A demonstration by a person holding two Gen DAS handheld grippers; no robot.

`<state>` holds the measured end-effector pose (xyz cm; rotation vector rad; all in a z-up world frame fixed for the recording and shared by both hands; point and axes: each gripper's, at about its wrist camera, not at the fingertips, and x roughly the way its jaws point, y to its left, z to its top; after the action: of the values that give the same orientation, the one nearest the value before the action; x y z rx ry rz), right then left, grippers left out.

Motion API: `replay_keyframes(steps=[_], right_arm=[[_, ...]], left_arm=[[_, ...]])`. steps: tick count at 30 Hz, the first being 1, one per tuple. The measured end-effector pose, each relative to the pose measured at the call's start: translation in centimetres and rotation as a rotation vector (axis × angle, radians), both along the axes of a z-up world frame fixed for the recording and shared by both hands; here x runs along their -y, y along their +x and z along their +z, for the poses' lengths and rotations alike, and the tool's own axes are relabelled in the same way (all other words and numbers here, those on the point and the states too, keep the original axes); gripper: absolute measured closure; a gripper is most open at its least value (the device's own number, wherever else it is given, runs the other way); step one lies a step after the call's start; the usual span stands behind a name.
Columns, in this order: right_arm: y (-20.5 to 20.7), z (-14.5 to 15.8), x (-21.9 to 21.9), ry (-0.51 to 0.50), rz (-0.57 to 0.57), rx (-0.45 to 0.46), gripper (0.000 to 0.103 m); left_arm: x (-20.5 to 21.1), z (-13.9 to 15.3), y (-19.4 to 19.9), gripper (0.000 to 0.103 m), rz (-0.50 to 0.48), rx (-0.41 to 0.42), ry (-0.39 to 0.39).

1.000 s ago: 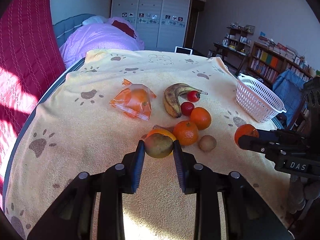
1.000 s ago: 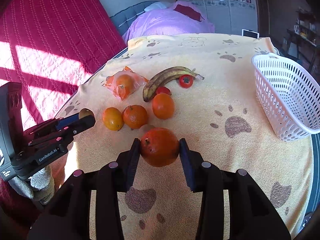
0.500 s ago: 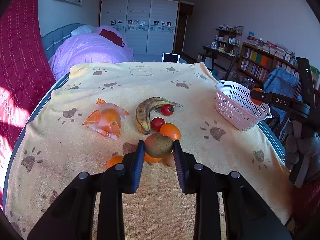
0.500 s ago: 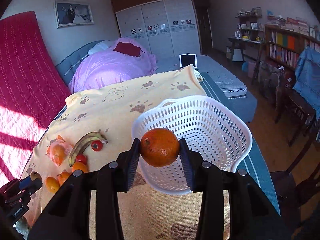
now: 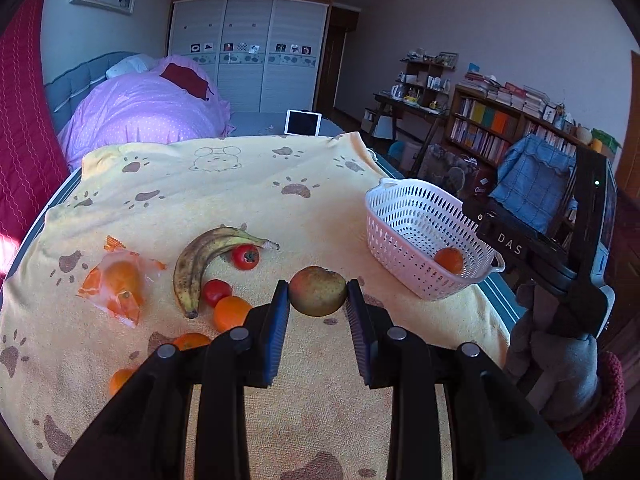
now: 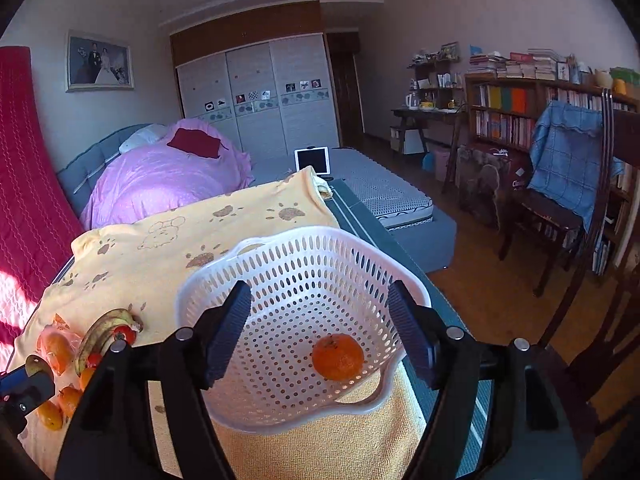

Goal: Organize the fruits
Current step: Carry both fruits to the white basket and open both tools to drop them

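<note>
The orange (image 6: pixel 338 357) lies on the floor of the basket (image 6: pixel 280 408), clear of both jaws. The basket stands at the right edge of the bed (image 5: pixel 172 184), on the yellow blanket (image 5: pixel 224 184); its near rim overhangs the corner region.

The right hand-held gripper (image 6: pixel 320 332) hangs over the basket, its jaws opening, with nothing between them. The left hand-held gripper (image 5: pixel 318 312) is clamped narrow on 1 brownish pear (image 5: pixel 318 291), above the blanket and near the basket.

Remaining on the blanket toward the left edge: 1 banana (image 5: pixel 196 268), 2 tomatoes (image 5: pixel 245 257), several loose oranges (image 5: pixel 230 312) and 1 bagged orange (image 5: pixel 120 284).

Risks:
- Both hand-held grippers converge on 1 basket; contact between them could jar the pear loose.
- A jaw catching the light basket's rim could tip it off the edge.
- The pear, if released from height, could bruise or bounce out.
</note>
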<state>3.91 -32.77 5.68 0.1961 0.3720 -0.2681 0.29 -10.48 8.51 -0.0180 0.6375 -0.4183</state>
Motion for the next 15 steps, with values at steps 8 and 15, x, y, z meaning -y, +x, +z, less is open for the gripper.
replay_keyframes(steps=[8,15], right_arm=[[-2.6,0.8,2.9,0.043,-0.192,0.102,0.021],[-2.4,0.3,4.7,0.092,-0.243,0.070,0.021]], left_arm=[[6.0,0.8,3.3,0.074,-0.096,-0.011,-0.007],[10.4,0.4,5.7,0.074,-0.153,-0.050,-0.021]])
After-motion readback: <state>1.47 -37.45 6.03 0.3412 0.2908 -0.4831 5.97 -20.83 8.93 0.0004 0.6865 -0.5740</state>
